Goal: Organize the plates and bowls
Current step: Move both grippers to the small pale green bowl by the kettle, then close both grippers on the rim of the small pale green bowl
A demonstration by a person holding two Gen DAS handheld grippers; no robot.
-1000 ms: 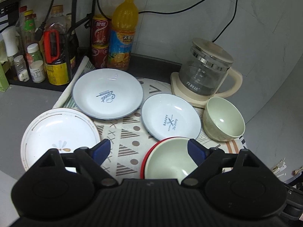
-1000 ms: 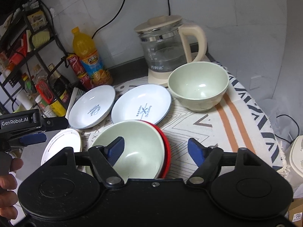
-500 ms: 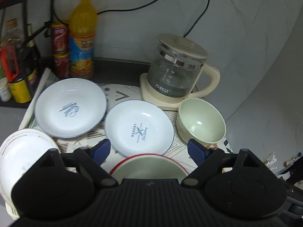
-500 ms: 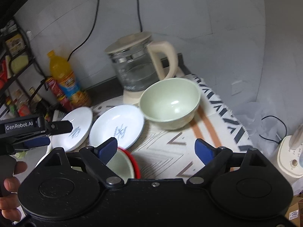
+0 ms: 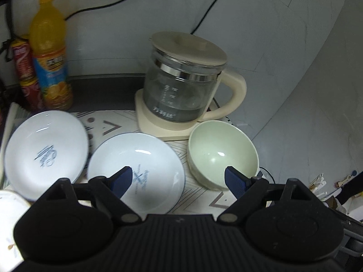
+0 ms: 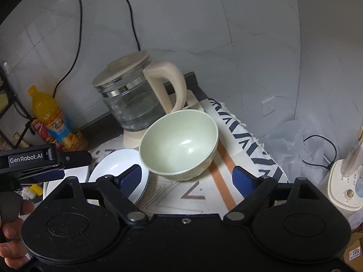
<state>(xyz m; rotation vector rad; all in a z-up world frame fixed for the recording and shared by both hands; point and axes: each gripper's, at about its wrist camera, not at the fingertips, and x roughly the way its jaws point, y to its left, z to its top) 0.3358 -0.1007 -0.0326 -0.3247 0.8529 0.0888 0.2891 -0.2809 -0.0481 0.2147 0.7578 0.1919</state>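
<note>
A pale green bowl stands on the patterned mat next to the kettle. Left of it lies a small white plate with blue print, and further left a larger white plate with blue print. A white plate with a brown rim shows at the left edge. My left gripper is open above the small plate and the bowl's left side; it also shows in the right wrist view. My right gripper is open, just in front of the green bowl.
A glass kettle with a cream lid and handle stands on its base behind the bowl. An orange juice bottle and red cans stand at the back left. The mat ends at the table's right edge.
Both grippers have moved forward and to the right, toward the green bowl by the kettle. The red plate with the second green bowl has dropped out of view below them.
</note>
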